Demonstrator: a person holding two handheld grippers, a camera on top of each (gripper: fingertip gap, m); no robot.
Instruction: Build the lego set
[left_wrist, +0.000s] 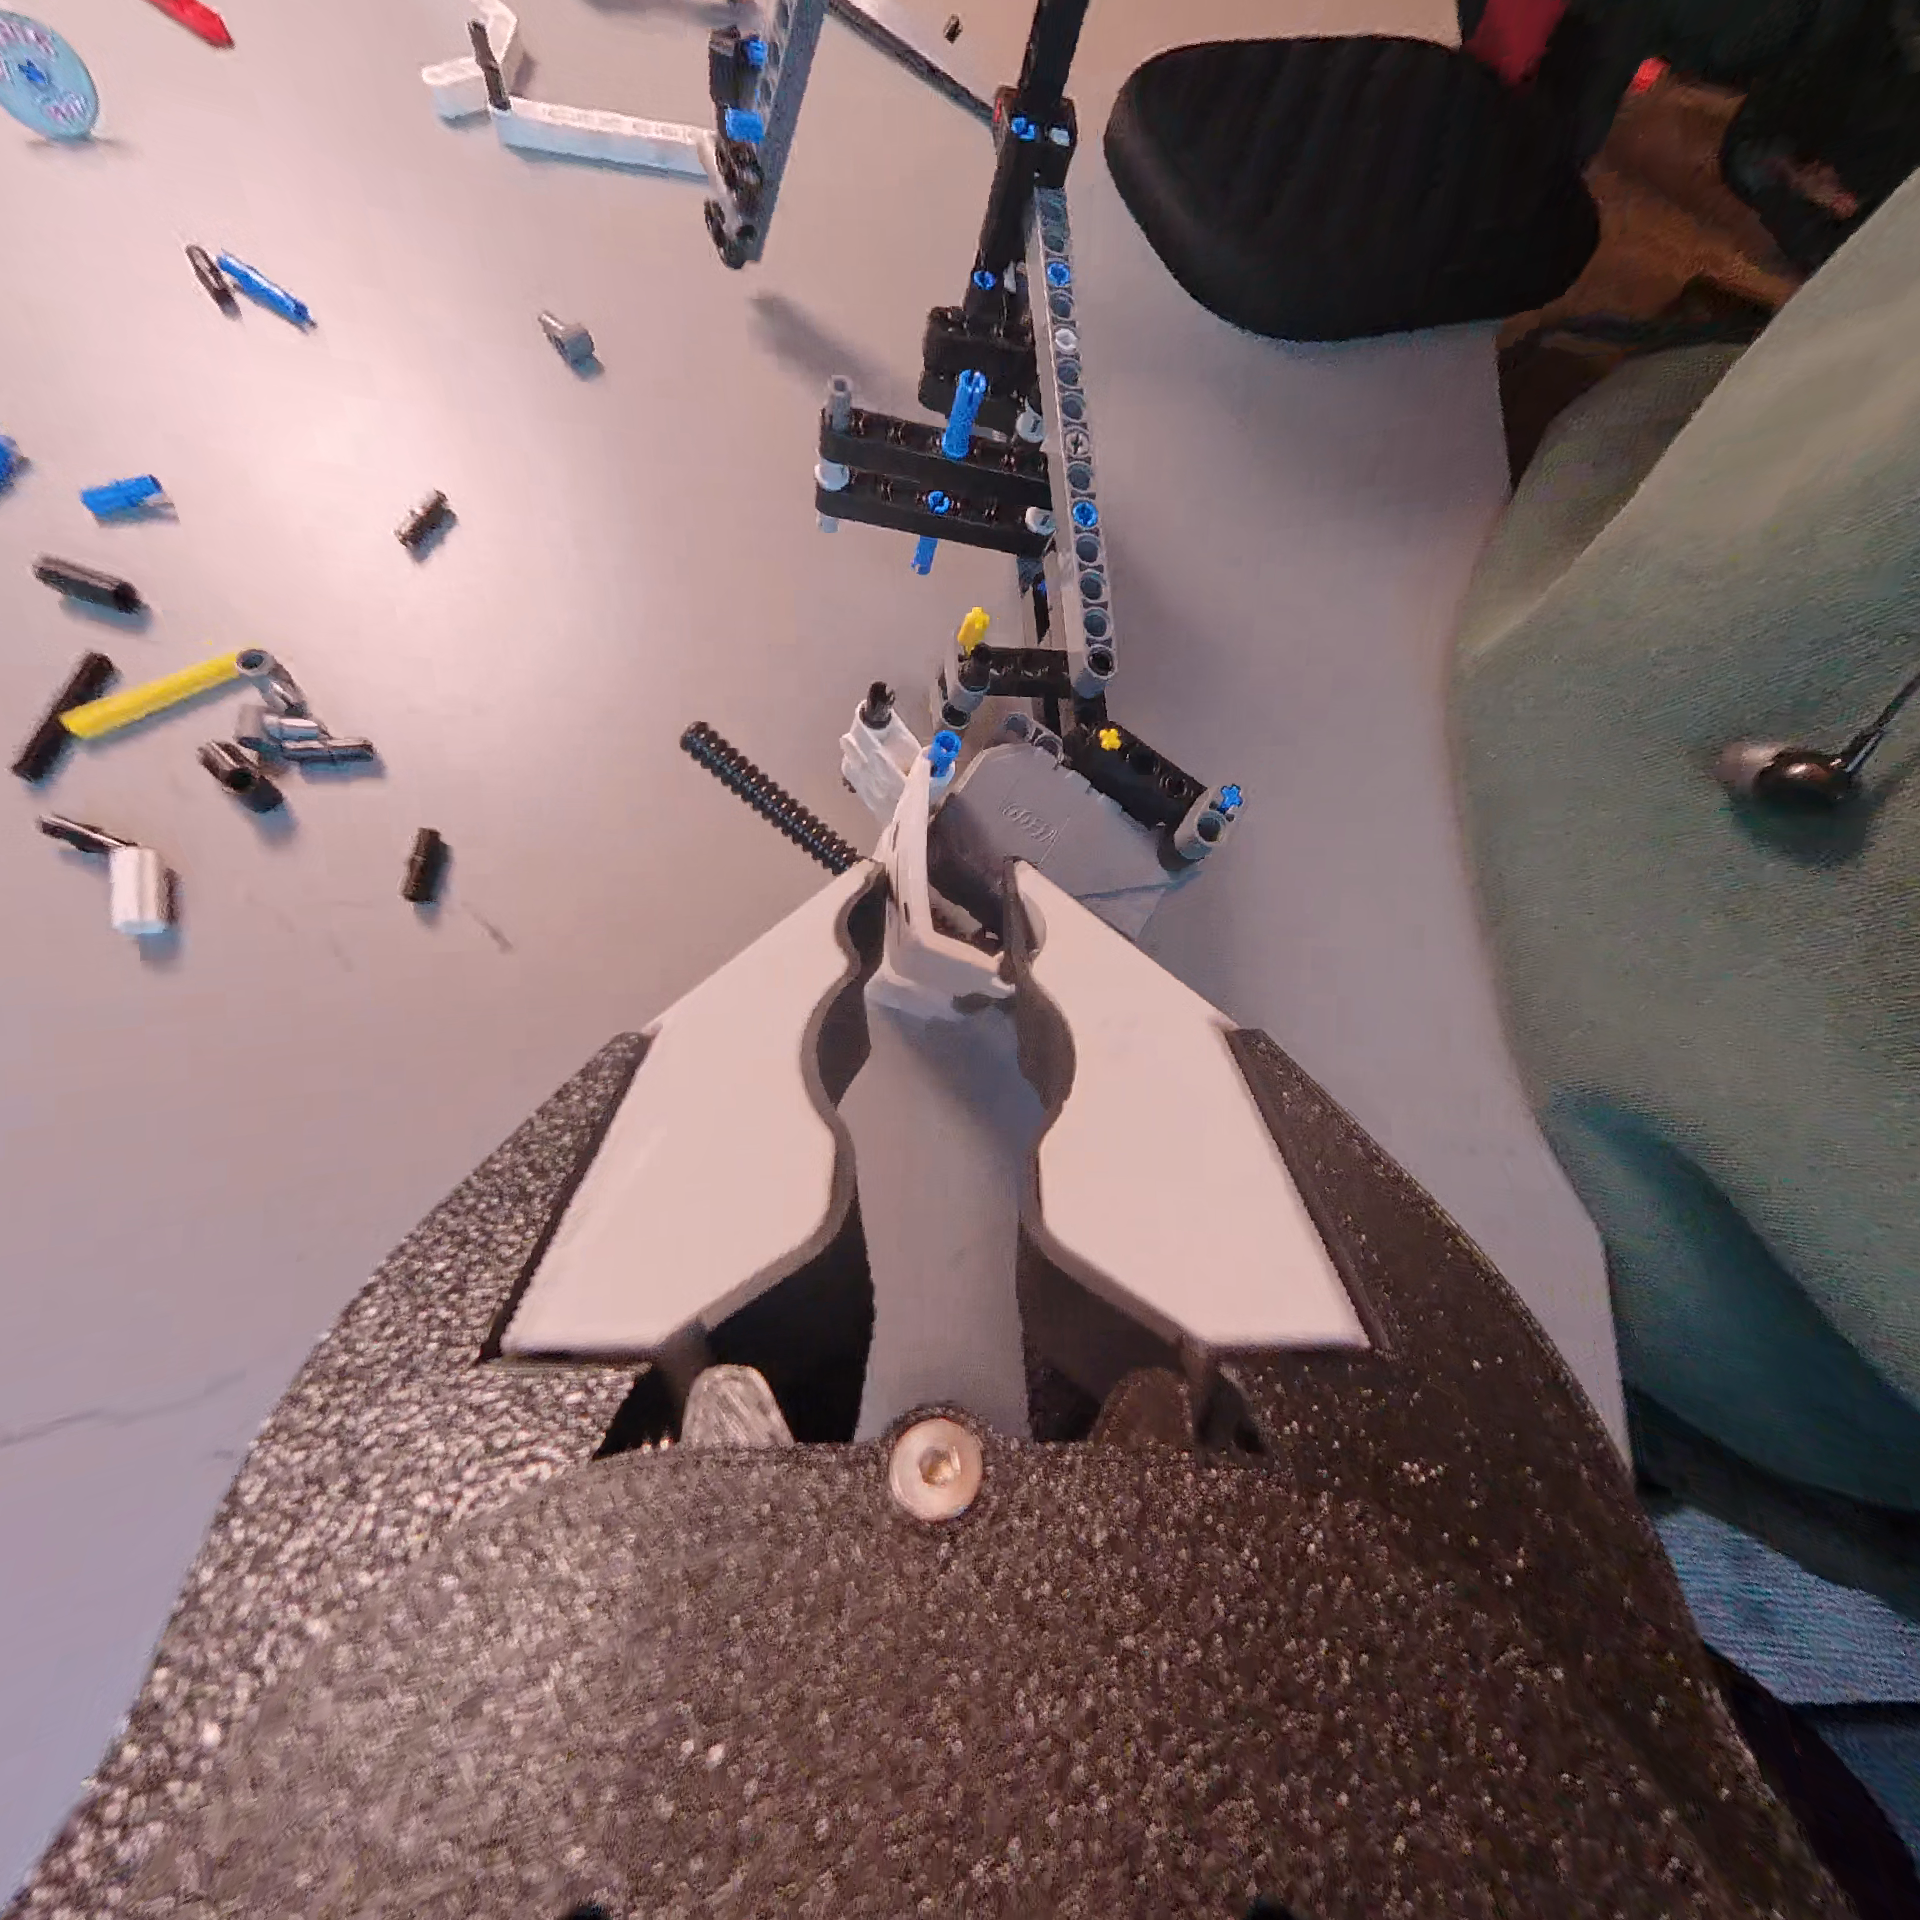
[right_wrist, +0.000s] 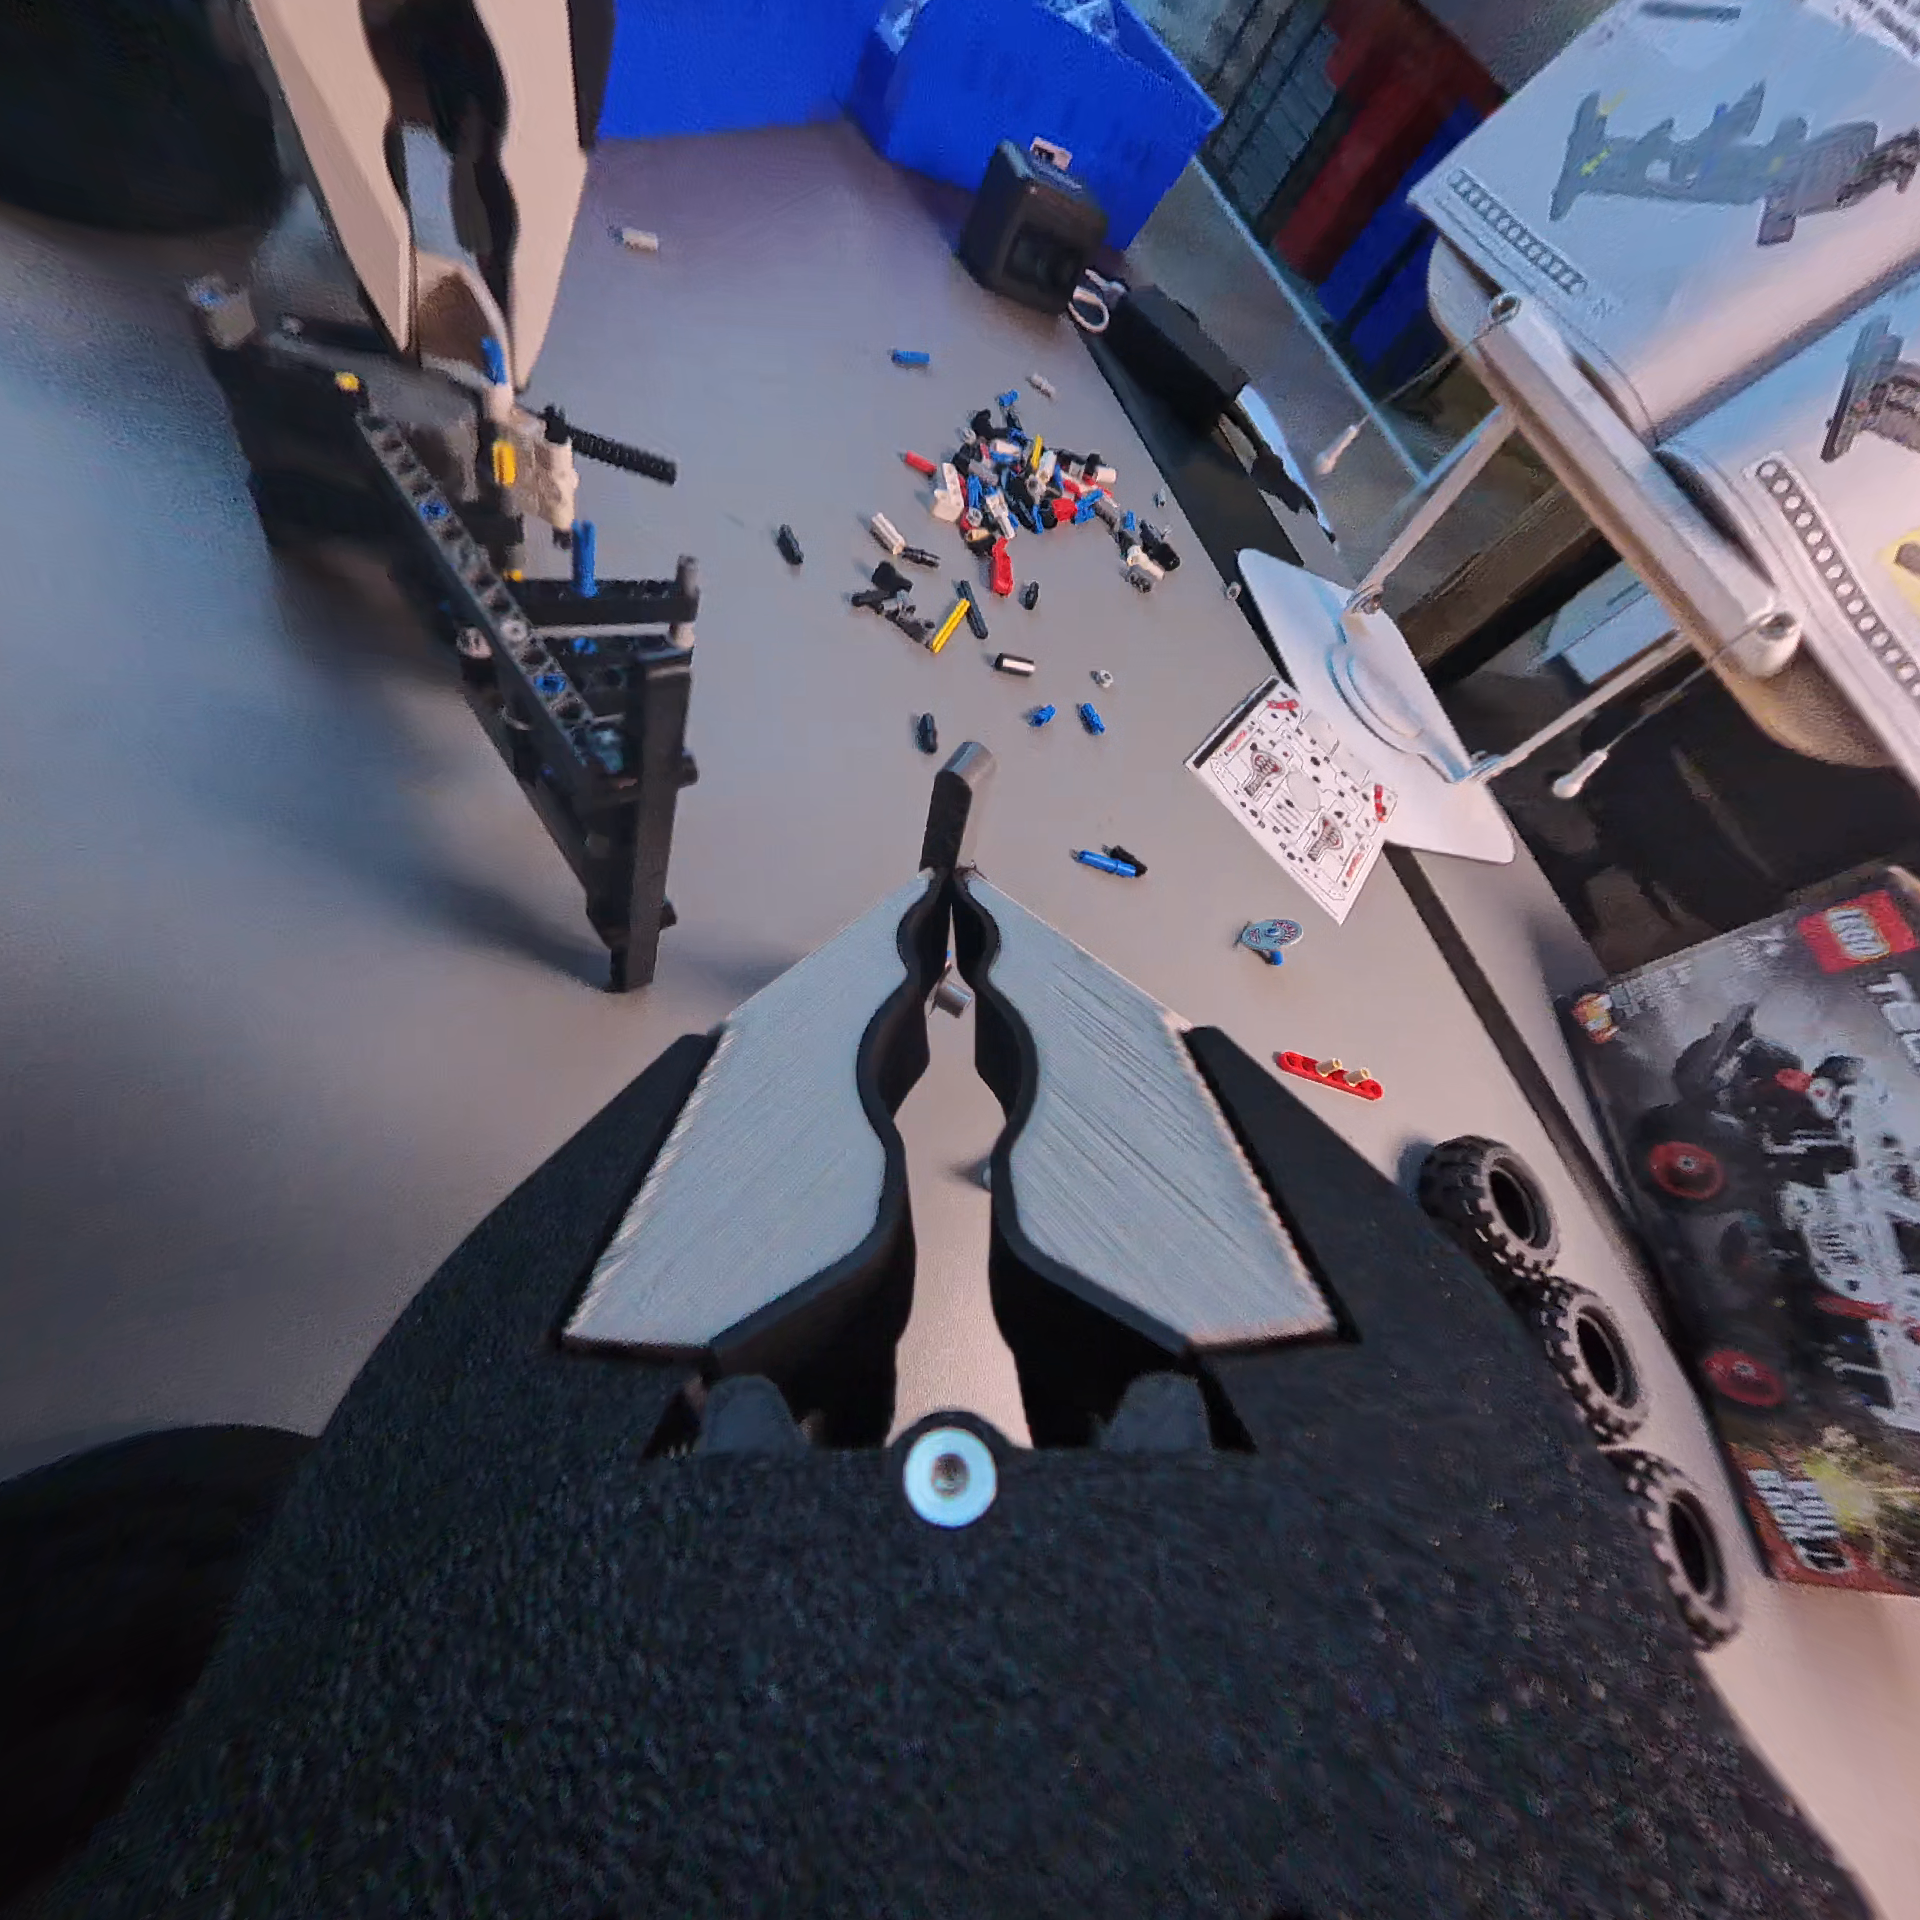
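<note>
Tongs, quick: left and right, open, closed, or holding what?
Left tongs: closed on the white piece of the lego frame.
Right tongs: closed on a black piece.

You see a grey bench (left_wrist: 520, 623) carrying a black-and-grey frame (left_wrist: 1039, 468) with blue and yellow pins, a yellow axle (left_wrist: 156, 691), a red beam (right_wrist: 1330, 1075), black treaded tyres (right_wrist: 1491, 1205) and a blue bin (right_wrist: 1039, 94).
</note>
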